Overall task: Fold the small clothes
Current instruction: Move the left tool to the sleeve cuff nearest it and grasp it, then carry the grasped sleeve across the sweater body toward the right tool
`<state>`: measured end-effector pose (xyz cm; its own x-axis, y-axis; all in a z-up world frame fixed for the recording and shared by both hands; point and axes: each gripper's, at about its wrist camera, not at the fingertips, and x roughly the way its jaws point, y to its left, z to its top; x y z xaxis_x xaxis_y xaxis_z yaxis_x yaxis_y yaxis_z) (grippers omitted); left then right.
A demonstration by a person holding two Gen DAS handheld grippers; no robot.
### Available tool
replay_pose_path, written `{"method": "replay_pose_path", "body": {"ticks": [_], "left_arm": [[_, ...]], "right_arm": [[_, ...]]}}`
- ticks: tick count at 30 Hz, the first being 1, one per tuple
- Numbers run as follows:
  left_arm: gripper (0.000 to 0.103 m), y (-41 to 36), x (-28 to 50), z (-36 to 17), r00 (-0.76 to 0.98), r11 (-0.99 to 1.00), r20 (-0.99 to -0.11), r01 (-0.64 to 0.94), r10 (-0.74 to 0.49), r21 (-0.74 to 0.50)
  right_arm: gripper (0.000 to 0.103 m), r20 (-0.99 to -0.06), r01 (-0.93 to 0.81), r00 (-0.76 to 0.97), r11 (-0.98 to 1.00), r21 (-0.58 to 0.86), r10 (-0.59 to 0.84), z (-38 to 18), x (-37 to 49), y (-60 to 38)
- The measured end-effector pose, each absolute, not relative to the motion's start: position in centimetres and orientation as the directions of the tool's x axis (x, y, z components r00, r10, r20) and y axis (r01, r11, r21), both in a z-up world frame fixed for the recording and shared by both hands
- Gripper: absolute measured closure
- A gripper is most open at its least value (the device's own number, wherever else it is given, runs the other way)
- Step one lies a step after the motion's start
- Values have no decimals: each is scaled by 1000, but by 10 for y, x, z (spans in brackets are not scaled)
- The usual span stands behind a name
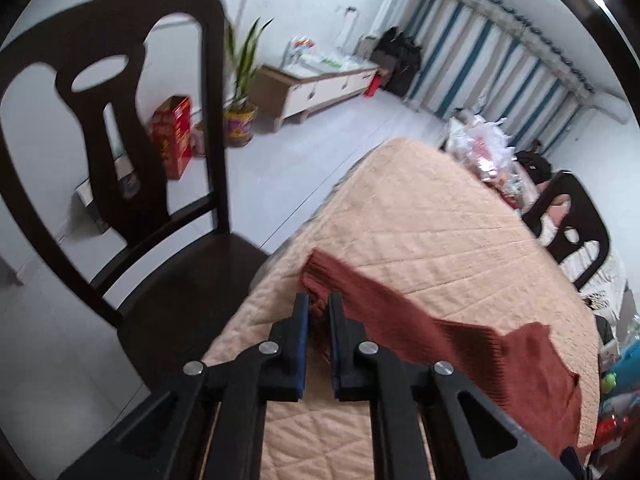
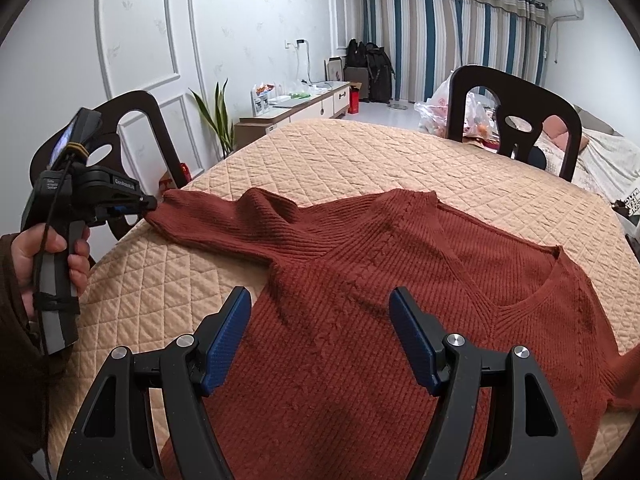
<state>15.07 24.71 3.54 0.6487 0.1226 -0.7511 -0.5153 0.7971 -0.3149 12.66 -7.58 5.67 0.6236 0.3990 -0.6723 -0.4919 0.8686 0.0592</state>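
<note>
Nearest the lens in the right wrist view, the right tongs (image 2: 320, 316) stand wide apart, their black arms and blue pads (image 2: 226, 340) poised above the body of a rust-red ribbed knit sweater (image 2: 360, 300), with nothing between the pads. The sweater lies flat, V-neck toward the right, on a round surface covered by a peach quilted cloth (image 2: 360, 152); one sleeve reaches leftward to the surface's edge. There the left tongs (image 2: 150, 204), carried on a black handle gripped by a person's left hand (image 2: 48, 256), are clamped on the sleeve cuff. The left wrist view confirms this: the left tongs (image 1: 319, 308) are drawn together with a bunch of the red knit pinched between the blue pads (image 1: 304, 320), the sleeve running away to the right across the quilted cloth (image 1: 420, 220). A dark wooden chair with a cut-out back (image 1: 120, 160) stands just beside the surface on the left, and a second dark chair (image 2: 516, 120) stands at the far side. Striped blue and beige curtains (image 2: 448, 32) hang along the rear wall.
</note>
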Motion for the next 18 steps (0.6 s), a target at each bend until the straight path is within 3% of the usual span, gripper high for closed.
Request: {"method": "replay_pose_path", "body": {"ticks": [7, 18], "left_arm": [[92, 206, 155, 71, 738, 878, -671, -367, 74, -307], [92, 121, 174, 95, 772, 954, -627, -99, -106, -283]], "right_arm": [[31, -659, -488, 635, 871, 63, 403, 62, 126, -84], [31, -647, -452, 657, 889, 72, 386, 67, 130, -113]]}}
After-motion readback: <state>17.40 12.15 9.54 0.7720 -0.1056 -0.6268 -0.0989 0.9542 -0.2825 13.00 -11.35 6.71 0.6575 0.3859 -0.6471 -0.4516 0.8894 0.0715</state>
